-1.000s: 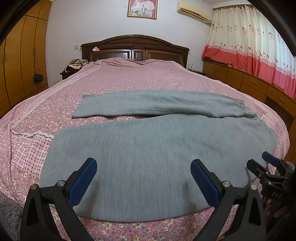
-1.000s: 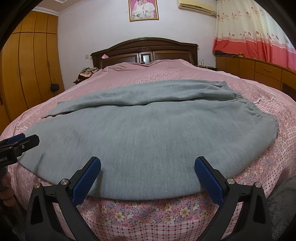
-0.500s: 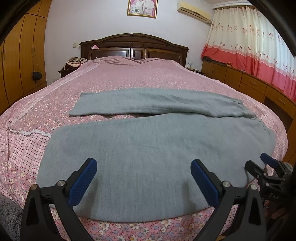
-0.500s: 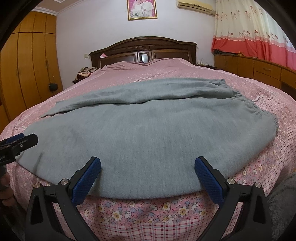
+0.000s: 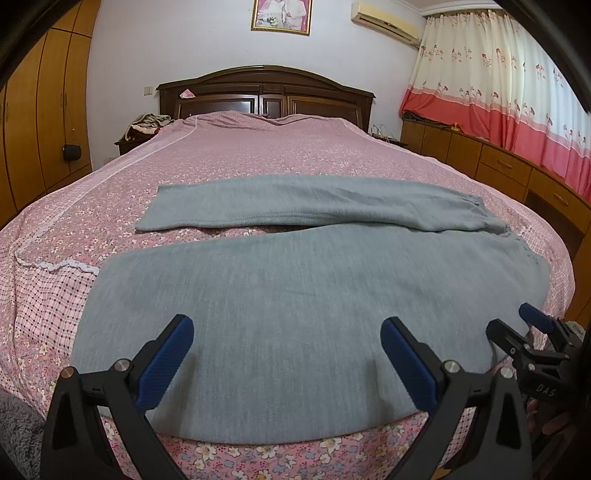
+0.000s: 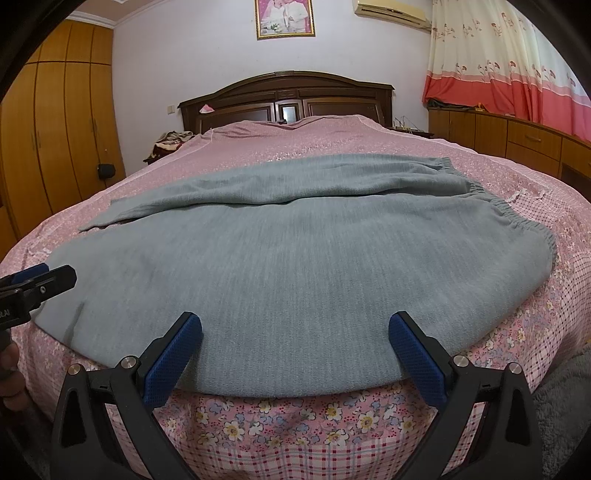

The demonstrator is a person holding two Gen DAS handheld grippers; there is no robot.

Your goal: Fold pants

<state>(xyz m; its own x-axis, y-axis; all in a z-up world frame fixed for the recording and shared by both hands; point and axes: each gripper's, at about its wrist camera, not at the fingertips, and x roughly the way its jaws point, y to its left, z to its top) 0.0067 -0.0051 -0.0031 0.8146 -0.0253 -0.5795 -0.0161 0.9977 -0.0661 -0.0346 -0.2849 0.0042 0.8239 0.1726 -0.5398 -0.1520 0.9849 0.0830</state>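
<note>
Grippers both spread wide, holding nothing: left gripper (image 5: 286,350) and right gripper (image 6: 295,349) hover above the near leg of grey pants (image 5: 295,295) lying flat across the foot of the bed (image 5: 258,155). Left view alone shows the gap between the two legs; right view shows the elastic waistband (image 6: 517,218). Headboard (image 6: 288,96) far behind.

You had one pair of grey pants (image 5: 295,295) with two legs spread, one bed (image 5: 258,155), two hand-held grippers, left hand-held gripper (image 5: 286,350) and right hand-held gripper (image 6: 295,349), one framed picture (image 5: 281,15), one air conditioner (image 5: 386,23).
</note>
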